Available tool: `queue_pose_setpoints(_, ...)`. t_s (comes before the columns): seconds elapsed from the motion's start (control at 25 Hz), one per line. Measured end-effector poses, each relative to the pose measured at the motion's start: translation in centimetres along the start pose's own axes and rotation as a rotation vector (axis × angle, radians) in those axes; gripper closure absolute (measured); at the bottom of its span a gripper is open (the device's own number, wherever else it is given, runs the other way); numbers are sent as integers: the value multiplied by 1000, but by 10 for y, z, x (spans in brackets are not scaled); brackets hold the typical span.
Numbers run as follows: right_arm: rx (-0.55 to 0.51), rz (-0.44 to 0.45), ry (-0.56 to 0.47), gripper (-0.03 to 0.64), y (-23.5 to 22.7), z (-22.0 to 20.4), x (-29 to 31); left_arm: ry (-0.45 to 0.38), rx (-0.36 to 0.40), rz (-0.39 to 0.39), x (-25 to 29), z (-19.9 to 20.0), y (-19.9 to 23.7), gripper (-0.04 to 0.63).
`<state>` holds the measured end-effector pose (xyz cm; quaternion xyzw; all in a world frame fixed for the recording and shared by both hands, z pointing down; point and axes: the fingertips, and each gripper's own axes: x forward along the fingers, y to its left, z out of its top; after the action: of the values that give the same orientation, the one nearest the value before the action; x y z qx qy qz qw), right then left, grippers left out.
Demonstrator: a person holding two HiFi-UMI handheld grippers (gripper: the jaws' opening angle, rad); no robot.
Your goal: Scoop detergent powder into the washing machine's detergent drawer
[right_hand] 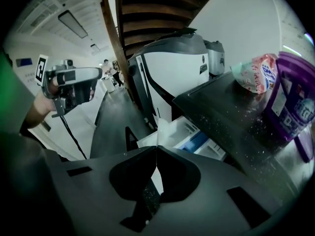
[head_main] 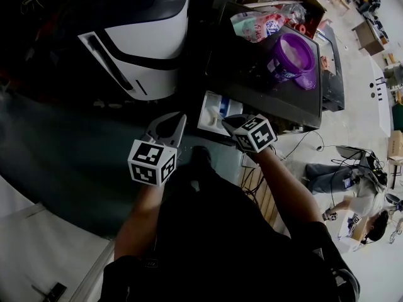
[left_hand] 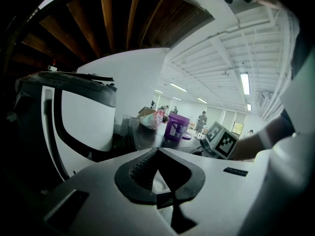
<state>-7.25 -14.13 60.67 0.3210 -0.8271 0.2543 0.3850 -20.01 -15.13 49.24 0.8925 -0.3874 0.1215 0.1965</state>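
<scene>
Head view: detergent drawer (head_main: pixel 210 113) lies open just beyond right tongs (head_main: pixel 228 122).

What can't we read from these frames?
1. Detergent drawer contents: head view, right tool overlaps its corner; right gripper view, too small.
2. Purple tub fill level: head view, too small; gripper views, side-on.
3. Bag print: blurred in all views.

White left tool (head_main: pixel 180 118), dark-grey right tool (head_main: pixel 228 122), black-and-white marker cubes (head_main: pixel 152 162), black clothing (head_main: pixel 214 231)
</scene>
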Motion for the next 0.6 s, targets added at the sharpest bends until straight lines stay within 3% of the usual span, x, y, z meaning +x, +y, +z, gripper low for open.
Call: queue_pose_setpoints(0.6, -242, -113, 95, 597, 4, 3, 3, -20, -14, 11, -12, -2, 9, 588)
